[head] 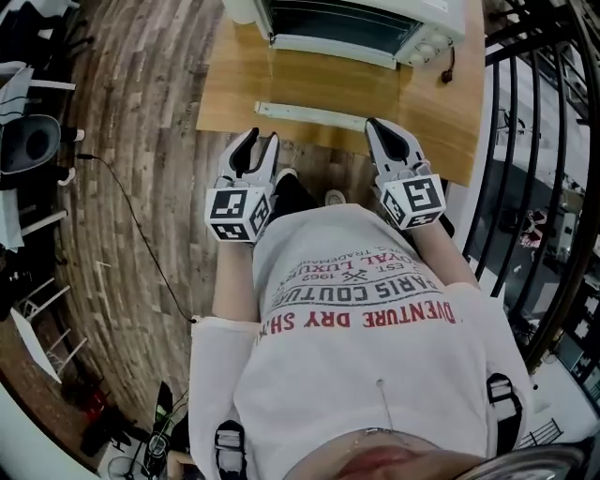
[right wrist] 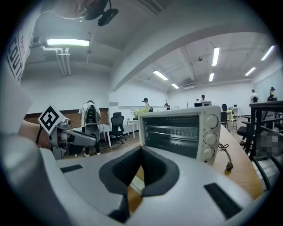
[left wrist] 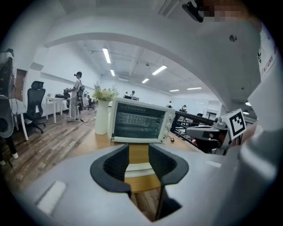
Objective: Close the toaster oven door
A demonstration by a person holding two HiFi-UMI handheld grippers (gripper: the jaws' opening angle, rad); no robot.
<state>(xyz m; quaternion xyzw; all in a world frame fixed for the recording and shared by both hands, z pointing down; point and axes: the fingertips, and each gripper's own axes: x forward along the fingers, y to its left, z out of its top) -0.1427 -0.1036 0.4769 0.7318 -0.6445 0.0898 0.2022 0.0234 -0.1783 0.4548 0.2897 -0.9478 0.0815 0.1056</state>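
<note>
A white toaster oven (head: 356, 23) stands at the far edge of a wooden table (head: 234, 94). Its glass door hangs open and flat toward me, with the white door handle (head: 309, 114) near the table's front edge. My left gripper (head: 259, 139) hovers just before the handle's left end, its jaws a little apart and empty. In the left gripper view the oven (left wrist: 139, 121) and handle (left wrist: 139, 167) show through the left gripper (left wrist: 139, 154). My right gripper (head: 380, 127) sits at the handle's right end, jaws together and empty. The right gripper view shows the oven (right wrist: 181, 130) past the right gripper (right wrist: 136, 176).
A white vase (left wrist: 101, 117) stands left of the oven. The oven's cord and plug (right wrist: 227, 165) lie on the table to its right. A black railing (head: 534, 141) runs along the right side. Office chairs (left wrist: 33, 106) and people stand far off on the wood floor.
</note>
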